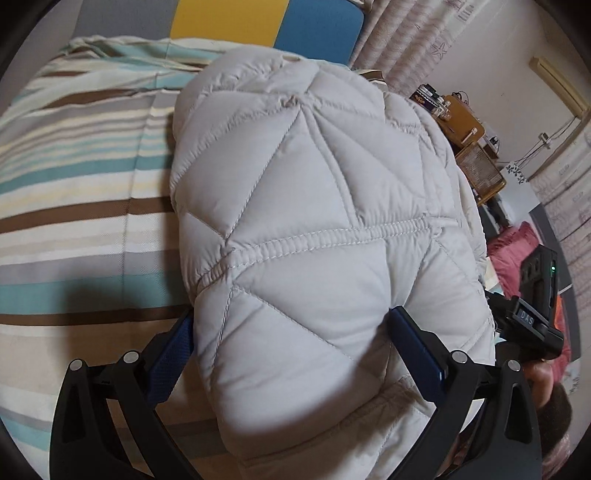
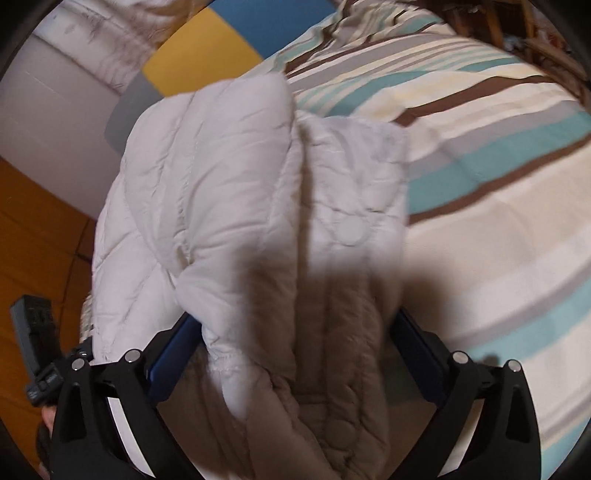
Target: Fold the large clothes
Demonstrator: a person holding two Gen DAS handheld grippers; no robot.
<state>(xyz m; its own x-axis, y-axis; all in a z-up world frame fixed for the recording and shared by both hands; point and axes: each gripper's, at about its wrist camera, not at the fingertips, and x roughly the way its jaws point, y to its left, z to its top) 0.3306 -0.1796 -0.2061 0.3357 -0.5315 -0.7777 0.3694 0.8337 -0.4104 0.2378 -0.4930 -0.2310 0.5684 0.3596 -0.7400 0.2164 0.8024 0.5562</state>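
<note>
A pale grey quilted puffer jacket (image 1: pixel 314 221) lies bunched on a striped bed. In the left wrist view my left gripper (image 1: pixel 291 325) has its blue-padded jaws on either side of a thick fold of the jacket, shut on it. In the right wrist view my right gripper (image 2: pixel 295 332) holds another padded fold of the same jacket (image 2: pixel 229 192), its jaws pressed against the fabric. A round snap button (image 2: pixel 351 229) shows on the jacket's flap. The right gripper's body (image 1: pixel 535 295) shows at the right edge of the left wrist view.
The bedsheet (image 1: pixel 74 184) has teal, brown, grey and cream stripes. A yellow and blue headboard (image 1: pixel 266 22) stands behind. Wooden shelves with clutter (image 1: pixel 465 125) and a red cushion (image 1: pixel 513 254) are at the right. Orange wooden floor (image 2: pixel 33 240) lies beside the bed.
</note>
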